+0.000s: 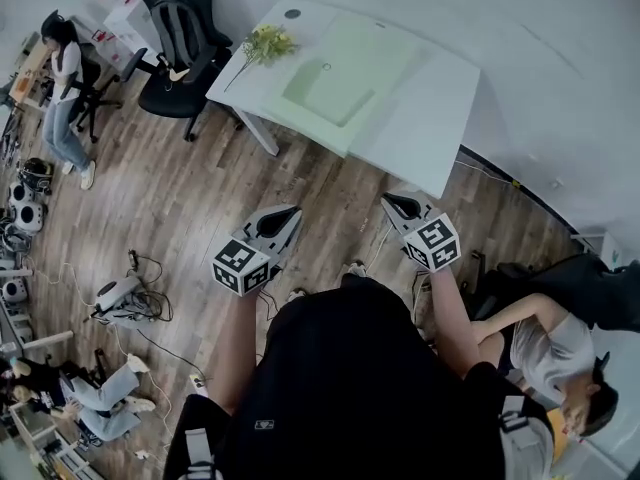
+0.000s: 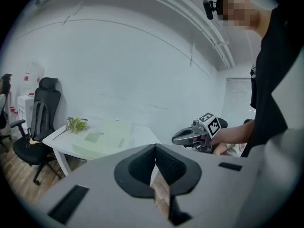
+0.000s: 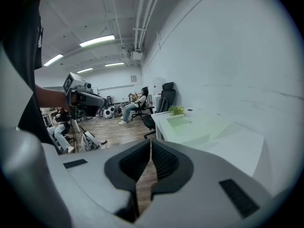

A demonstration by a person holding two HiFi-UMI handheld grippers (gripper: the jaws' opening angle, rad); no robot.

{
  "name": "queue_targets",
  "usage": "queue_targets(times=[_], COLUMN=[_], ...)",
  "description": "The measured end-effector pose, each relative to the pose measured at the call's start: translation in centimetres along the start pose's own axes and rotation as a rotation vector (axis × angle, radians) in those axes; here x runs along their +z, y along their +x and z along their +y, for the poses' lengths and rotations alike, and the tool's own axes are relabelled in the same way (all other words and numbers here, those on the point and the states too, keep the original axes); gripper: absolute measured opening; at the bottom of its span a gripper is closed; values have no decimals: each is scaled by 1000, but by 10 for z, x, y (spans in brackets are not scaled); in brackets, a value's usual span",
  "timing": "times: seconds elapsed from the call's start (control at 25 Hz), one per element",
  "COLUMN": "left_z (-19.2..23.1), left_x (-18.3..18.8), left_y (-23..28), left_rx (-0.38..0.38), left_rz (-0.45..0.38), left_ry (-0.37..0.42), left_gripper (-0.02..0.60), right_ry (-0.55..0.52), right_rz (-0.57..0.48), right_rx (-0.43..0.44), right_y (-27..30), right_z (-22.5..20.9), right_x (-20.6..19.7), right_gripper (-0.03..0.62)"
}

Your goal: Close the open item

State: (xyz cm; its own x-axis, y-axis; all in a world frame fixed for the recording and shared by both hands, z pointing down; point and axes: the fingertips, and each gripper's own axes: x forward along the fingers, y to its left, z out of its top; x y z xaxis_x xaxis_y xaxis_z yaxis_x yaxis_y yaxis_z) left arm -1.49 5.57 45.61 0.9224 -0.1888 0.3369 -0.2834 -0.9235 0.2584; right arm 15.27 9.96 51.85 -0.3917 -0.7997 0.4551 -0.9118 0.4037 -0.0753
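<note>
Open item: a pale green flat piece point(image 1: 345, 73) lies spread on the white table point(image 1: 425, 138) against the wall; what kind of thing it is cannot be told from this range.
Handling: judged light and thin, likely a flexible cover or flap, and probably slick on the tabletop.
Where to hold: the free outer edge looks the best purchase, with the other tool steadying the base.
Neighbour: a small green plant point(image 1: 268, 43) stands at one table corner, near the piece.
Left gripper point(image 2: 155, 148): jaws pressed together, nothing between them, well apart from the table.
Right gripper point(image 3: 150, 144): likewise clenched and empty, over the wood floor point(image 1: 200, 198).
</note>
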Motion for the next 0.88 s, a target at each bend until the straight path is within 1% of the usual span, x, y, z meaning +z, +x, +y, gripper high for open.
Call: queue_targets(times=[0.24, 0.52, 0.72, 0.88], left_z=[-3, 2, 17, 41], left_x=[2, -6, -3, -2], left_y=[22, 30, 35, 47], left_rx=[73, 103, 87, 49], left_rz=[-9, -7, -14, -14], left_ry=[-24, -51, -60, -65], left_gripper=[6, 6, 6, 6], right_ry=[-22, -30, -32, -18], right_rz=[17, 19, 35, 49], right_rx=[60, 69, 52, 4], right_y=[3, 9, 15, 26], right_z=[-34, -52, -59, -75], right_x=[-11, -8, -5, -3], right_gripper=[9, 9, 9, 9])
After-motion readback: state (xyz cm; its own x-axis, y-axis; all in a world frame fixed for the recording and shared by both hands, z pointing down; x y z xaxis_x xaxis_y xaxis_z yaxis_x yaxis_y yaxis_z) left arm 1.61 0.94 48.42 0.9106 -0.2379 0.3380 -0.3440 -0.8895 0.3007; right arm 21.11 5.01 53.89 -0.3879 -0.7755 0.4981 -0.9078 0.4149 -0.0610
